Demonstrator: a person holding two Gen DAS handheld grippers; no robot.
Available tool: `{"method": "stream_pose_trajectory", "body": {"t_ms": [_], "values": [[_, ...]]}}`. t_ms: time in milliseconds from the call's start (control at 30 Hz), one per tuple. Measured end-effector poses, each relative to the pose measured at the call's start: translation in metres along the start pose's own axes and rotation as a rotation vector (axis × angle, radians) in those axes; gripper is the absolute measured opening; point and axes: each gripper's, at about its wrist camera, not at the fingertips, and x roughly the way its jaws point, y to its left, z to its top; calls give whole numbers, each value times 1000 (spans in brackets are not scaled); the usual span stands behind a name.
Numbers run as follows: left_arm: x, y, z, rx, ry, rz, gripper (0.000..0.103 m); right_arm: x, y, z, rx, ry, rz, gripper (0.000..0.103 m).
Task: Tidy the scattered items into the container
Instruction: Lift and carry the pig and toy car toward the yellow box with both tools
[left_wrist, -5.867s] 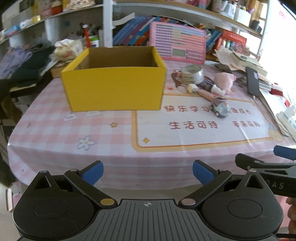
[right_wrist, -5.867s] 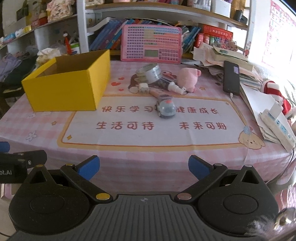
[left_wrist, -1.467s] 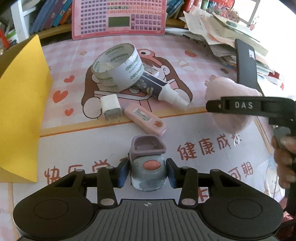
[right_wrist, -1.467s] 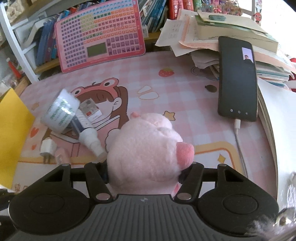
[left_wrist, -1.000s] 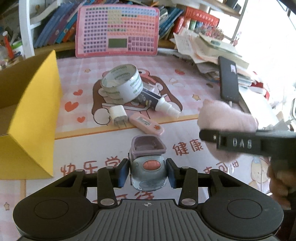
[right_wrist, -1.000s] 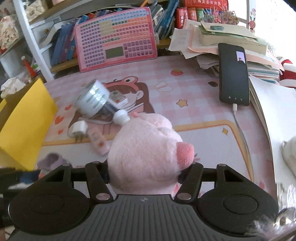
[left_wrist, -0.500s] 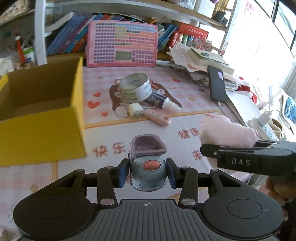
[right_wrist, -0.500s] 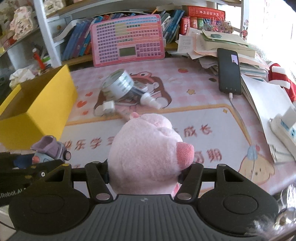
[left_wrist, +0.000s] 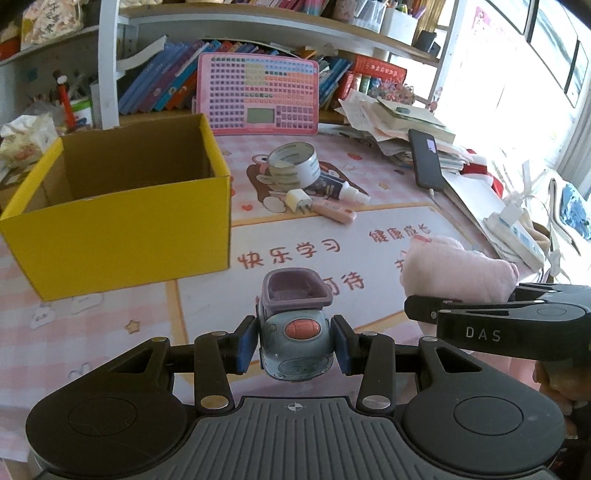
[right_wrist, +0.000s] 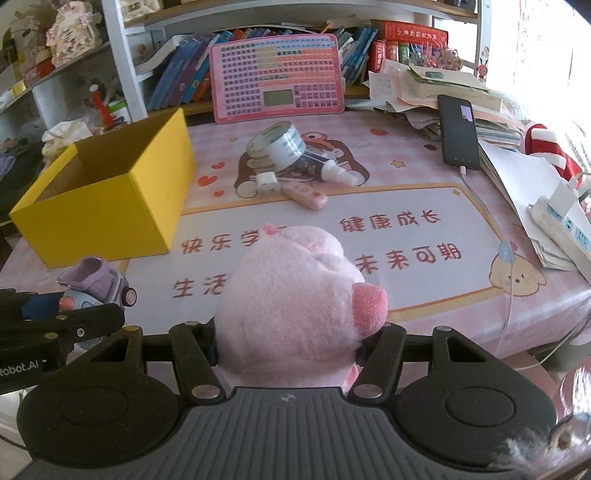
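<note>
- left tool (left_wrist: 295, 345) has the toy car (left_wrist: 294, 328) clamped, up off the tabletop (left_wrist: 110, 332)
- right tool (right_wrist: 286, 341) is squeezing the pink plush pig (right_wrist: 295, 295)
- yellow box (left_wrist: 122, 206) sits open nearby

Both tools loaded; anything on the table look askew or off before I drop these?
Only the tape roll: it lies tilted, propped on the small bottle beside the white charger. The yellow box stands upright and open. Nothing looks spilled or damaged.

I see a yellow box (left_wrist: 122, 229) with brown inside at left, a grey-blue toy car (left_wrist: 294, 332) with lilac bed and red button at lower centre, a pink plush pig (right_wrist: 295, 295), and a pink-checked tablecloth (left_wrist: 92, 325).
</note>
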Motion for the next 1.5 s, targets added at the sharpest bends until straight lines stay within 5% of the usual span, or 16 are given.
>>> {"method": "stream_pose_trajectory", "body": {"t_ms": [1133, 1500], "values": [[-53, 73, -39, -100, -52, 91, 41, -12, 98, -16, -168, 12, 99, 59], [-77, 99, -34, -138, -130, 161, 41, -12, 132, -1, -267, -65, 172, 59]]}}
